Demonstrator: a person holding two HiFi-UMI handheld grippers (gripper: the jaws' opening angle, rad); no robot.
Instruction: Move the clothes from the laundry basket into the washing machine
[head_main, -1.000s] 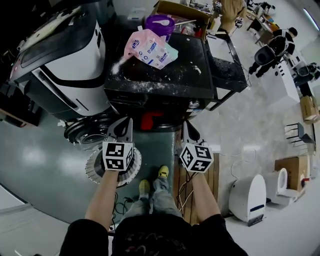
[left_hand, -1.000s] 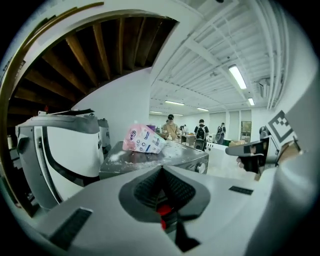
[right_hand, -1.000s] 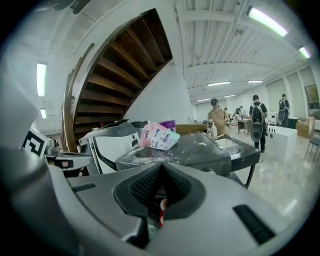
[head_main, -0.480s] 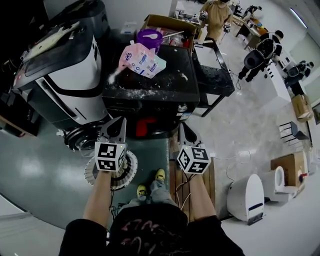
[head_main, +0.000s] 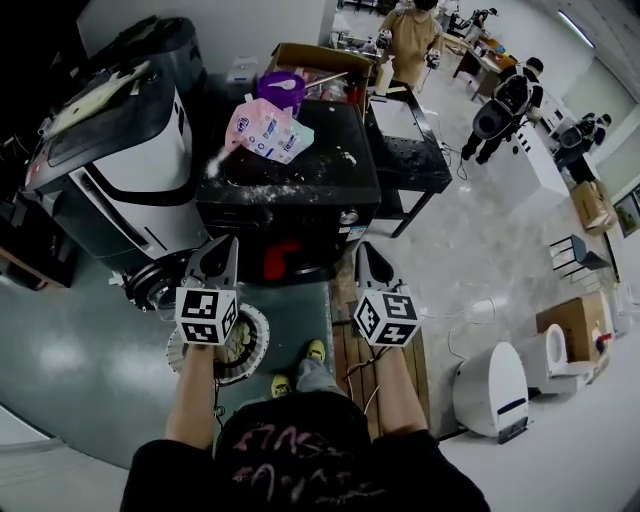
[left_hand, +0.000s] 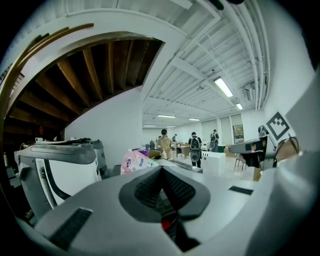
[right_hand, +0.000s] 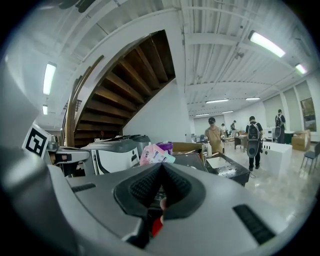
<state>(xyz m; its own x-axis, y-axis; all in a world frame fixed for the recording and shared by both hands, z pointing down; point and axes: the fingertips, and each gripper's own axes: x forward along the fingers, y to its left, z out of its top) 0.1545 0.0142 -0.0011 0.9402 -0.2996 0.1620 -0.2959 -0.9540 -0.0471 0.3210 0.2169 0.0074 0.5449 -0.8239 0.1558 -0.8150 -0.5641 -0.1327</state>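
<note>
In the head view my left gripper (head_main: 222, 250) and my right gripper (head_main: 362, 252) are held side by side in front of the black washing machine (head_main: 290, 190), both shut and empty. The round white laundry basket (head_main: 256, 338) stands on the floor under my left forearm; I cannot make out what lies in it. In the left gripper view the jaws (left_hand: 161, 172) meet with nothing between them, and in the right gripper view the jaws (right_hand: 161, 170) meet the same way. Both point roughly level at the machines.
A pink detergent bag (head_main: 262, 128) and a purple tub (head_main: 281, 88) sit on the black machine's powder-dusted top. A white-and-black machine (head_main: 120, 150) stands to the left, with a round door (head_main: 160, 285) low down. A black trolley (head_main: 410, 150) is at the right; people (head_main: 410, 30) stand beyond.
Both grippers have risen away from the basket, still shut and empty. The head view has tilted up and shows more of the room.
</note>
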